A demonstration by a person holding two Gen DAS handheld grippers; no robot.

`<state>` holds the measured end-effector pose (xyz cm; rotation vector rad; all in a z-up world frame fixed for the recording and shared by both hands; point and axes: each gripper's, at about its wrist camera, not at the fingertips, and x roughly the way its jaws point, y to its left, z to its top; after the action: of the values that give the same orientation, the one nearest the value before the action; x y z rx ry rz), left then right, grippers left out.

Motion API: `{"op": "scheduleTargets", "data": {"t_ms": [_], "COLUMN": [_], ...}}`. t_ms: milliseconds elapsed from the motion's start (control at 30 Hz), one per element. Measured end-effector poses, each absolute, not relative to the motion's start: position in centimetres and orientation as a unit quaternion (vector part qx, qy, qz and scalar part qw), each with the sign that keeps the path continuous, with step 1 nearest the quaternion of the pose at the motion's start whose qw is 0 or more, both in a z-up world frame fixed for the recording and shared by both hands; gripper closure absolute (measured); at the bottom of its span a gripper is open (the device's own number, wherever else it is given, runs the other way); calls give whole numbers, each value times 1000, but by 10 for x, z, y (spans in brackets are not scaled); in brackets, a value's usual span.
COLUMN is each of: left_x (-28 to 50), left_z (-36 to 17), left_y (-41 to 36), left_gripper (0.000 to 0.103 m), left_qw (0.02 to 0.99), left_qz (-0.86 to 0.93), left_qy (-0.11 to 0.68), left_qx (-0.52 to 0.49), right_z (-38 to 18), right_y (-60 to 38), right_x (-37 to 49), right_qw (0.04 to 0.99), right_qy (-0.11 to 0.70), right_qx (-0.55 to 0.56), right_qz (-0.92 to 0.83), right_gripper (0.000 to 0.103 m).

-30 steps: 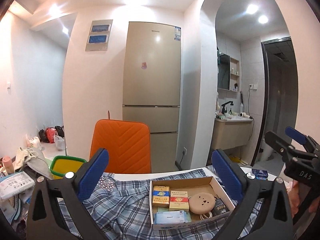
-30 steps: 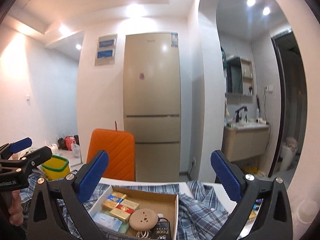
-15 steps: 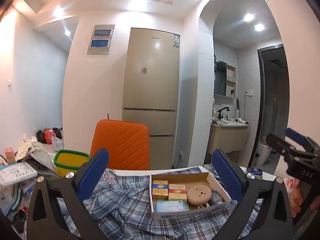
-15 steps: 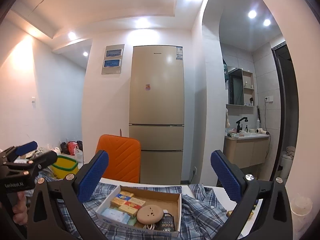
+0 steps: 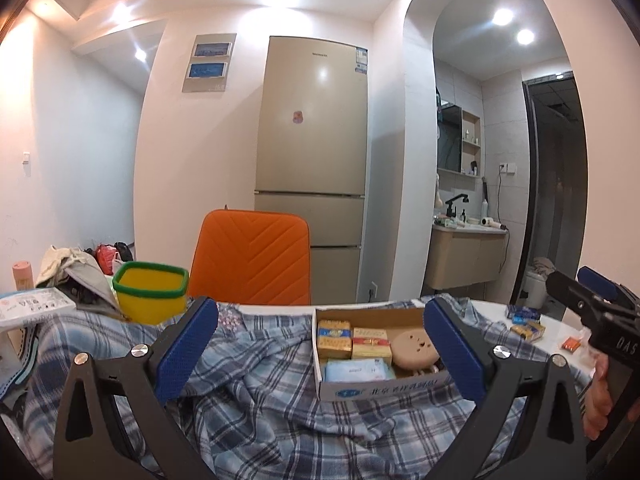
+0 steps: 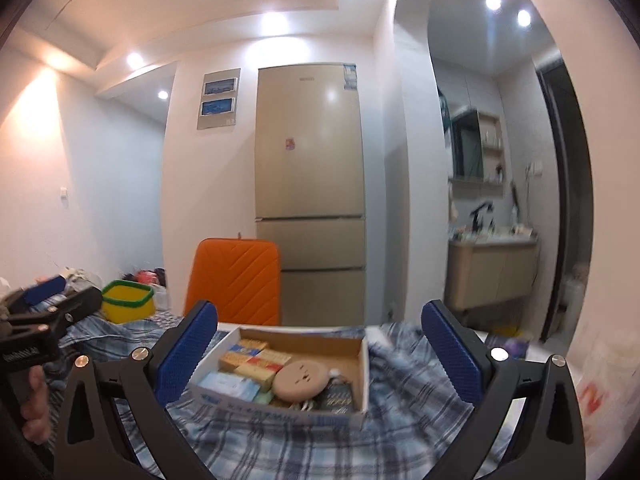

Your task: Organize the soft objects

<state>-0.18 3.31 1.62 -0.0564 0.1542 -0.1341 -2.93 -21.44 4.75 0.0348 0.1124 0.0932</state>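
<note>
While the cardboard box (image 5: 376,384) lies on the plaid shirt (image 5: 256,396), we hold both grippers, left (image 5: 320,354) and right (image 6: 318,354), wide apart and empty.

A: Both wrist cameras sit low over the table, facing the fridge (image 5: 312,140) past an orange chair (image 5: 252,256)

B: Shared: the cardboard box (image 5: 384,386) (image 6: 360,364) on plaid cloth (image 5: 256,392), near both; the right view looks from further right

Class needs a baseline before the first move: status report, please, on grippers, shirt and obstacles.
Left gripper open, empty. Right gripper open, empty. Plaid shirt spread rumpled on the table, untouched. Cardboard box of small items sits on it, in the way.
</note>
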Motion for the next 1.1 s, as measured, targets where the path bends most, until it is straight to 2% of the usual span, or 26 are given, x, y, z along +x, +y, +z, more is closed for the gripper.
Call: {"op": "scheduleTargets", "data": {"t_ms": [367, 1100], "left_x": [-4, 3], "left_z": [-9, -10], "left_y": [17, 26], "left_gripper": [1, 1], "left_qw": [995, 994], "left_qz": [-58, -36], "left_qy": [82, 100], "left_qx": [10, -8], "right_z": [26, 23], "right_y": [-221, -212], "right_x": [-25, -27], "right_qw": [997, 998], "right_qy": [65, 60], "right_qx": [26, 7], "right_qz": [29, 33], "right_gripper": [0, 0]}}
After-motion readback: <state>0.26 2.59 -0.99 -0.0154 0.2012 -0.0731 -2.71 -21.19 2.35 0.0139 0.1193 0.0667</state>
